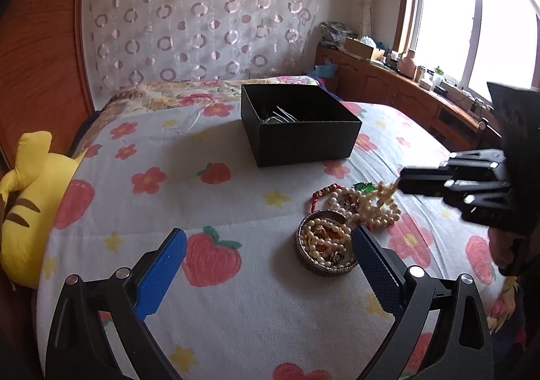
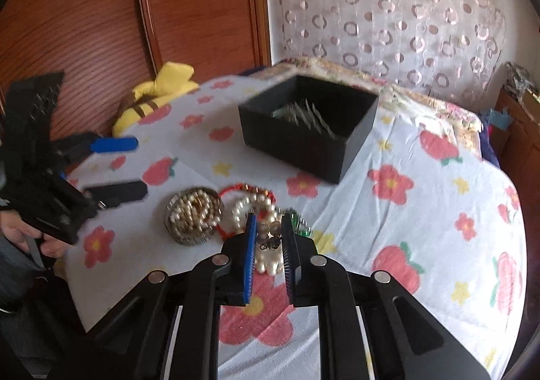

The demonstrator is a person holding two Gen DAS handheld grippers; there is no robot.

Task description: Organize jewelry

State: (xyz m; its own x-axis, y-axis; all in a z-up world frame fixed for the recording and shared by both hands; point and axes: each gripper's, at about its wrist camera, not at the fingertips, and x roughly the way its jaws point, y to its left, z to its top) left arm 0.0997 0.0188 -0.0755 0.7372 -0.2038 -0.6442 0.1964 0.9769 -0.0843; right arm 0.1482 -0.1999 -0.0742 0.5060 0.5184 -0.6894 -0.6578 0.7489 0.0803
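Note:
A pile of jewelry (image 1: 357, 202) with pearl strands and a red bead string lies on the flowered bedspread. A small round silver dish (image 1: 325, 246) full of pearls sits beside it. A black open box (image 1: 297, 123) with metal pieces inside stands farther back. My left gripper (image 1: 270, 255) is open, its right finger next to the dish. My right gripper (image 2: 268, 228) is shut on a pearl strand (image 2: 266, 263) at the pile's edge; it also shows in the left wrist view (image 1: 401, 182), with pearls hanging from its tips. The dish (image 2: 194, 216) and box (image 2: 308, 130) show in the right wrist view.
A yellow striped plush toy (image 1: 27, 204) lies at the bed's left edge by the wooden headboard. A wooden cabinet (image 1: 405, 89) with clutter runs under the window on the right. A patterned curtain hangs behind the bed.

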